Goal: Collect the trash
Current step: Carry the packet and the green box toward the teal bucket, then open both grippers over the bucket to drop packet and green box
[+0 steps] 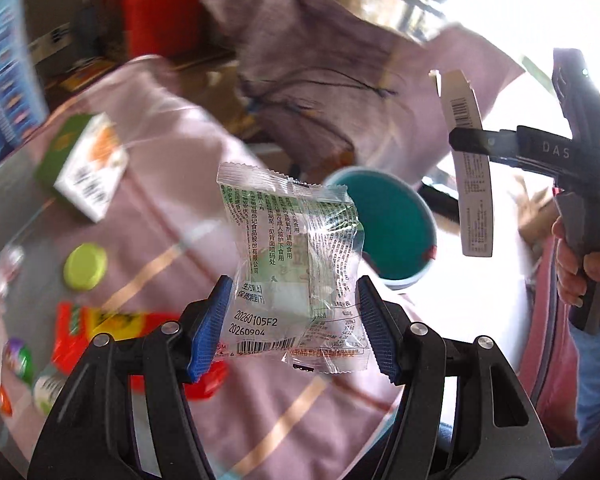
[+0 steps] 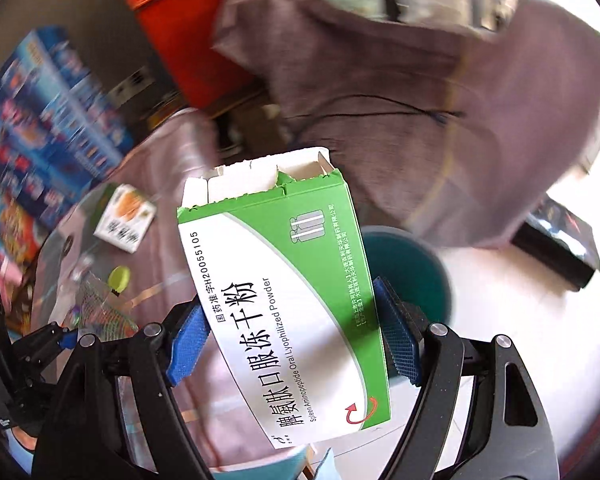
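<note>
My left gripper (image 1: 294,326) is shut on a clear plastic snack wrapper (image 1: 292,256) with green print and holds it in the air above the table. My right gripper (image 2: 296,344) is shut on a green and white medicine box (image 2: 288,300) with a torn open top. In the left wrist view the right gripper (image 1: 466,142) shows at the right, holding that box (image 1: 468,168) edge-on. A teal bin (image 1: 392,224) stands on the floor beyond the table edge, behind both held items; it also shows in the right wrist view (image 2: 416,276).
On the pink tablecloth (image 1: 172,216) lie a small green and white carton (image 1: 86,164), a lime lid (image 1: 85,266), a red and yellow wrapper (image 1: 88,332) and other small wrappers at the left. A purple cloth-covered chair (image 1: 320,72) stands behind. A black box (image 2: 556,244) lies on the floor.
</note>
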A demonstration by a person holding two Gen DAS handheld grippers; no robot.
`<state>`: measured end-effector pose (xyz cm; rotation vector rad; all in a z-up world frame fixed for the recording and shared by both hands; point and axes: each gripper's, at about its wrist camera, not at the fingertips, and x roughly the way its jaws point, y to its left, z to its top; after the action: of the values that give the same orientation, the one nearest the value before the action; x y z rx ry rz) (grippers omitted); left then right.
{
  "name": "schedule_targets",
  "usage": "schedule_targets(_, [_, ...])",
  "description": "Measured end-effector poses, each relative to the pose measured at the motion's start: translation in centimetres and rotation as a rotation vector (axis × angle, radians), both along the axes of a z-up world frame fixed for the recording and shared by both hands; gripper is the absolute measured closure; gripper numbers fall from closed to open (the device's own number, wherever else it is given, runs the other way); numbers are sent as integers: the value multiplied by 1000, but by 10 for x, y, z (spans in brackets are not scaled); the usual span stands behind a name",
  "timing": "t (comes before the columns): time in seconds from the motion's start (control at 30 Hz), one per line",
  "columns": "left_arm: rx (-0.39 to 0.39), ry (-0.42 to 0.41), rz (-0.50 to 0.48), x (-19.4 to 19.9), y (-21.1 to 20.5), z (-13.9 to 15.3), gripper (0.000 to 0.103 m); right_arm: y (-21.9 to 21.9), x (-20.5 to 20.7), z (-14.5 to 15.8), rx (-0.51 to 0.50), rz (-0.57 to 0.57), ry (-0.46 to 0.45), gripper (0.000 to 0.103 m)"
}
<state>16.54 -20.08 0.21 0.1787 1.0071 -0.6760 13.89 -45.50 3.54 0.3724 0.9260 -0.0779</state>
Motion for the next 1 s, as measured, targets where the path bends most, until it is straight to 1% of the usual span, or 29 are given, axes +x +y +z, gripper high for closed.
schedule_targets(0.1, [36, 8, -58, 4, -40, -8, 39, -35, -8, -19, 37, -58, 20, 30])
schedule_targets(0.23, [76, 25, -110, 12, -79, -22, 39, -57, -8, -47, 92, -93, 60, 30])
schedule_targets(0.4, [103, 58, -138, 19, -108, -41, 39, -71, 3, -79, 139, -103, 110, 30])
schedule_targets(0.6, [133, 94, -137, 37, -121, -61, 39, -76, 28, -113, 183, -86, 163, 29])
schedule_targets(0.7, [142, 108, -139, 45, -128, -67, 39, -77, 38, -126, 236, -76, 185, 26])
schedule_targets(0.93, [148, 125, -151, 50, -139, -78, 39, -83, 38, -130, 225, -86, 201, 24])
schedule_targets(0.97, [149, 126, -153, 51, -142, -80, 39, -85, 36, -130, 223, -91, 202, 23])
schedule_targets(1.0, [149, 129, -157, 51, -143, -81, 39, -87, 35, -130, 221, -98, 204, 18])
